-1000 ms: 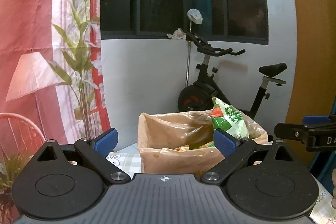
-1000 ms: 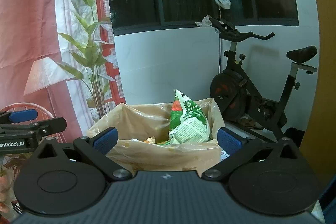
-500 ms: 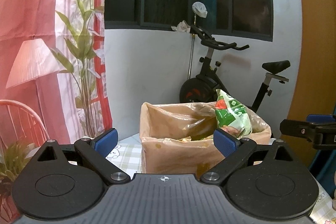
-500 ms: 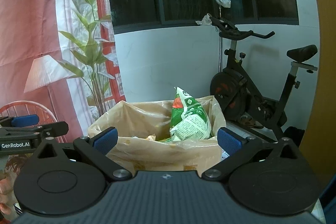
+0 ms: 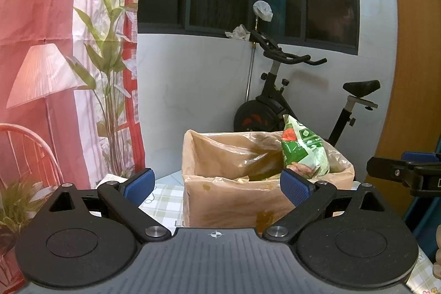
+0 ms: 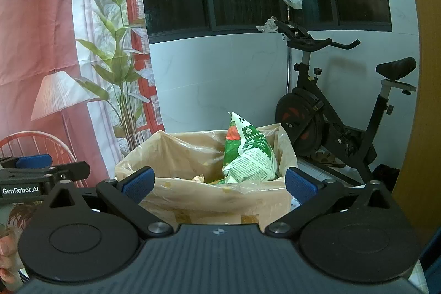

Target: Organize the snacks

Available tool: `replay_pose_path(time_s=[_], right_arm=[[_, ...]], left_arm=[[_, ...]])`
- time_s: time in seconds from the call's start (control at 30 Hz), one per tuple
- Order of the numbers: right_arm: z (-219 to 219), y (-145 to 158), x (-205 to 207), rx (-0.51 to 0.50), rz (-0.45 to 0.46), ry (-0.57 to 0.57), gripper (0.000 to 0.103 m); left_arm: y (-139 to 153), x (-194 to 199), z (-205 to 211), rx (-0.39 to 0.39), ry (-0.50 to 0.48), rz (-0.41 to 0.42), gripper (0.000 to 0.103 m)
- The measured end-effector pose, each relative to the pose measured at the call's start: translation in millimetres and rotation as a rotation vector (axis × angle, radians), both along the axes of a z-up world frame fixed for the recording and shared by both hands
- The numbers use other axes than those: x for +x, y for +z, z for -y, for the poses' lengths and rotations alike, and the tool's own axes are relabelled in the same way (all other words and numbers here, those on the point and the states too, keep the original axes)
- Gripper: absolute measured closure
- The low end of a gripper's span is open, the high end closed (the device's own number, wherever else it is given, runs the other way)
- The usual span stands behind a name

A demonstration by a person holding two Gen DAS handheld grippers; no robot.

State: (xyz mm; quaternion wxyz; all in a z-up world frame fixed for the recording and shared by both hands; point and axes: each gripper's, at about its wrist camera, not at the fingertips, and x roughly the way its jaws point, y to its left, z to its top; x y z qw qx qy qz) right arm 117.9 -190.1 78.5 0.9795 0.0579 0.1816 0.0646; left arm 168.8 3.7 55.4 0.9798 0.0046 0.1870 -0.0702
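Through the left wrist view, your left gripper [image 5: 216, 183] stood with its blue-padded jaws spread wide, holding nothing, before the brown cardboard box lined with clear plastic [image 5: 237, 200] on the checked tablecloth [image 5: 162, 200]. The green-and-white snack bag [image 5: 303, 150] stood upright in the box's far right corner.

Through the right wrist view, your right gripper [image 6: 219, 185] was likewise wide apart and empty, facing the same box [image 6: 215, 208] and bag [image 6: 248, 159]; a black exercise bike [image 6: 330, 123] stood behind.
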Motion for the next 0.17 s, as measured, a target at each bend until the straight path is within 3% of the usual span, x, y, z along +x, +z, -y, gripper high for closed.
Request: replay_pose_path(time_s=[0.17], right_arm=[[0.3,0.3,0.3,-0.001,0.0,0.001,0.0]], left_arm=[[-0.7,-0.1,0.1,0.002,0.008,0.0,0.004]])
